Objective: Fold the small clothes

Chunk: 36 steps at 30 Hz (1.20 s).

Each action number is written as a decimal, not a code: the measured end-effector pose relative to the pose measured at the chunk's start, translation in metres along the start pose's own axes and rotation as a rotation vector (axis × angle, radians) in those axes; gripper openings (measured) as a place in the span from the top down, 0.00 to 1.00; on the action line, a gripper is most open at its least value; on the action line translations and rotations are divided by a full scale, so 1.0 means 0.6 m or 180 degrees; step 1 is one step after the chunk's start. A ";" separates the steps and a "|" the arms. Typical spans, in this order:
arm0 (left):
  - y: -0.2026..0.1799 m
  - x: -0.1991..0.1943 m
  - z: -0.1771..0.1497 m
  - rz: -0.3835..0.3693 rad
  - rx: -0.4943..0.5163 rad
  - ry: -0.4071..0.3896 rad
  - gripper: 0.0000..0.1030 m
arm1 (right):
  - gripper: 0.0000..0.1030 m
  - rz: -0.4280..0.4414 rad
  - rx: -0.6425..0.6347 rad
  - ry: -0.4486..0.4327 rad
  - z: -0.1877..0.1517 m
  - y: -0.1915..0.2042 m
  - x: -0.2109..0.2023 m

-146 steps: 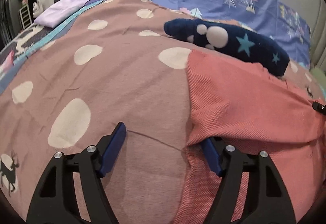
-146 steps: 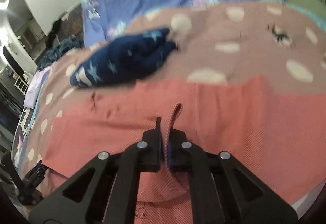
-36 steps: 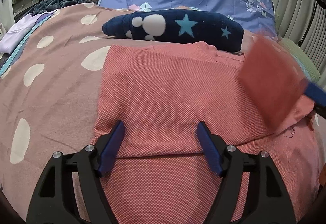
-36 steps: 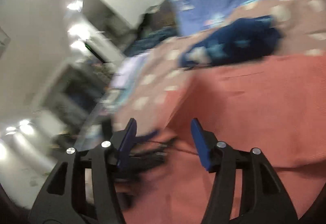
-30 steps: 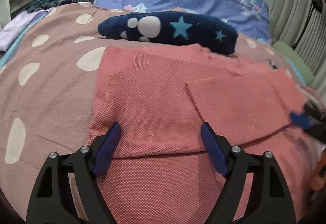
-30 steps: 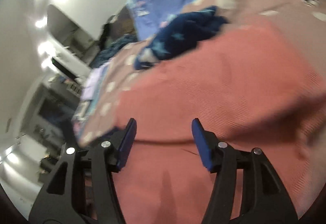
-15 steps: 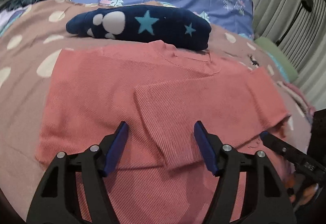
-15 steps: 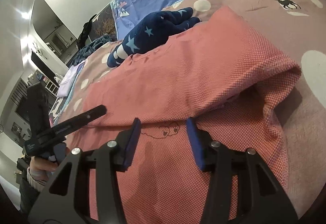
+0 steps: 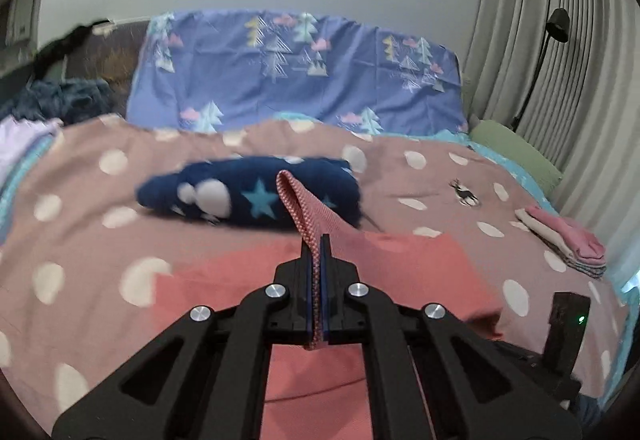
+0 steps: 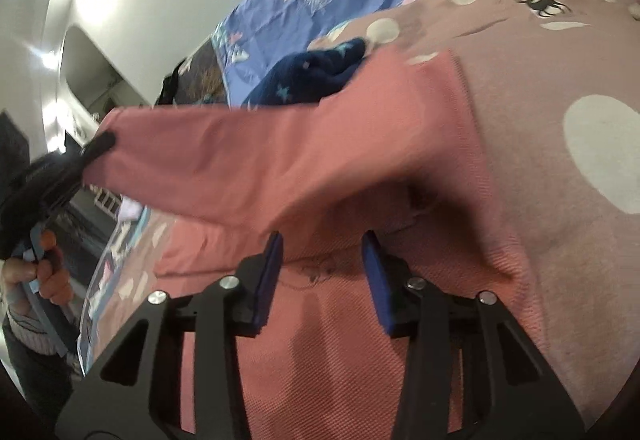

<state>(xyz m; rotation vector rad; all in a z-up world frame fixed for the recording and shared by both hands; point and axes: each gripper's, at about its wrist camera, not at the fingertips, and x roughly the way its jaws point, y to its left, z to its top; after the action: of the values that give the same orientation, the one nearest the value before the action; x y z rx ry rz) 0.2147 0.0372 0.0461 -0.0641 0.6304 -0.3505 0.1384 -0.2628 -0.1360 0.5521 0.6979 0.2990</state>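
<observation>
At frame center, the left gripper is pinching a fold of the pink shirt, with a navy star blanket lying just above.

No legible text, labels, brands or numbers in either view. Printed patterns only: trees and clouds on blue sheet, dots and deer on pink bedspread, stars on navy garment. Small drawn motif on salmon shirt, unreadable.

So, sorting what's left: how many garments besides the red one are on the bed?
At least 2: a navy star garment behind the red shirt, and a folded pink stack near the bed's right edge; the stack's pieces are uncountable.
</observation>
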 end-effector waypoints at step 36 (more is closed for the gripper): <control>0.163 0.123 -0.171 0.1346 -0.0138 0.0899 0.26 | 0.90 -0.0383 -0.0170 0.0500 0.013 0.028 -0.036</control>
<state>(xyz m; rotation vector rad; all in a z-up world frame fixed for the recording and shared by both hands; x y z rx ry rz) 0.2391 0.1089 -0.0949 0.0788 0.9099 0.0660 0.1265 -0.2613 -0.1101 0.4371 0.8694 0.2495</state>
